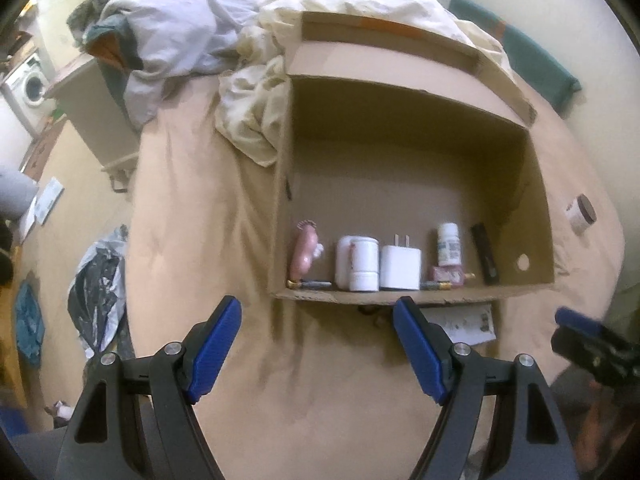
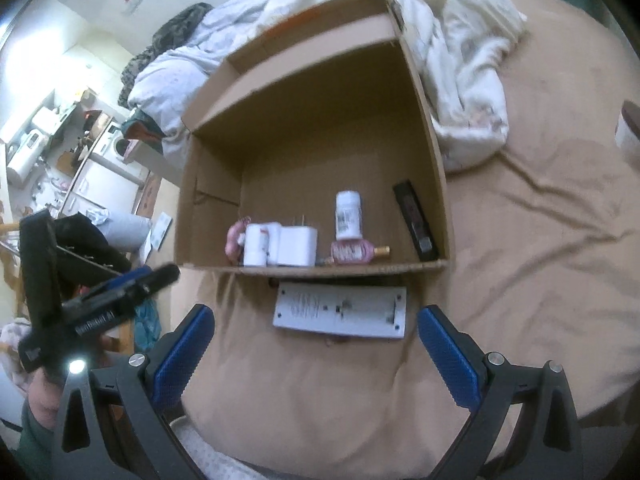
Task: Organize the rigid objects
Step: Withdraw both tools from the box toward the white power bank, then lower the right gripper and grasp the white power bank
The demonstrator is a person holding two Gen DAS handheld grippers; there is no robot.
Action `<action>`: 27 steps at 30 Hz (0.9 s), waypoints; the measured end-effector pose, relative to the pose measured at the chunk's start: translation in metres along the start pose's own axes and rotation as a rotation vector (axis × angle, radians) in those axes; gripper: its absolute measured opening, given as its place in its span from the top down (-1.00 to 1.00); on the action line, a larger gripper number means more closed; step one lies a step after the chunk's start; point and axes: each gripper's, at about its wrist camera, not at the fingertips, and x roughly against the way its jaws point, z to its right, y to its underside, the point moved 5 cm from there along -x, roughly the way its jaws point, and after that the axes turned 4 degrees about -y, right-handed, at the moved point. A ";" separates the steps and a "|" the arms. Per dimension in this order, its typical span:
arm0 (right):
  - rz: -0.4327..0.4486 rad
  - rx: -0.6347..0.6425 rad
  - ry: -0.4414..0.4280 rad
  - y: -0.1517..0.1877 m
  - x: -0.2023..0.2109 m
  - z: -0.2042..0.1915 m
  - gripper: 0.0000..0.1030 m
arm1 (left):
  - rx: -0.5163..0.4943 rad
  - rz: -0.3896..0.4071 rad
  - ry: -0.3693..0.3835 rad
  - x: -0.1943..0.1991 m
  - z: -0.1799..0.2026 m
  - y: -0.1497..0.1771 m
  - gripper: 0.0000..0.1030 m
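My left gripper [image 1: 316, 350] and right gripper [image 2: 314, 354] both hover over the tan bed [image 2: 520, 240], jaws apart and holding nothing. The cardboard box [image 2: 434, 152] stands open on the bed ahead of me. Along its near wall runs a row of small items: a pink object [image 1: 305, 250] at the left, a white jar [image 1: 363, 264], a white plug adapter [image 1: 401, 267], a white pill bottle [image 1: 448, 243] standing upright, a pink perfume bottle [image 2: 354, 254] lying on its side, and a black stick-shaped item [image 2: 414, 220] leaning against the right wall.

Still outside the box, a flat white rectangular device [image 2: 340, 312] lies on the bed just beside the near wall, between my right jaws and the box. I judge it stiff, light and smooth-faced, so likely slippery. It seems best pinched across its short width near the middle, since the soft bedding should let the lower finger sink under an edge.

A small brown-lidded jar [image 1: 582, 214] sits on the bed to the right of the box, apart from it. It looks rigid and round, so a grip across the body seems safest.
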 end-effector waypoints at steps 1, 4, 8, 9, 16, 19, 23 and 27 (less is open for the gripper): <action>-0.001 0.000 0.003 0.001 -0.001 -0.001 -1.00 | 0.005 0.000 -0.005 -0.001 -0.001 -0.001 -0.48; -0.027 -0.022 -0.012 0.001 -0.011 -0.001 -1.00 | 0.027 -0.013 0.002 -0.003 -0.004 0.000 -0.48; -0.106 -0.074 -0.069 0.005 -0.033 -0.004 -1.00 | 0.050 -0.038 0.008 -0.005 -0.010 0.001 -0.48; -0.126 -0.081 -0.078 0.006 -0.039 -0.005 -1.00 | 0.058 -0.041 0.011 -0.005 -0.012 0.001 -0.48; -0.164 -0.040 0.156 0.001 -0.062 0.013 -1.00 | 0.089 -0.065 0.039 -0.005 -0.015 0.003 -0.48; -0.207 -0.102 0.216 0.004 -0.068 0.038 -1.00 | 0.093 -0.071 0.048 -0.004 -0.015 0.004 -0.48; -0.241 -0.152 0.159 0.006 -0.072 0.039 -1.00 | 0.095 -0.075 0.057 -0.004 -0.013 0.003 -0.48; -0.258 -0.124 0.071 0.007 -0.080 0.006 -1.00 | 0.104 -0.077 0.046 -0.006 -0.014 -0.001 -0.48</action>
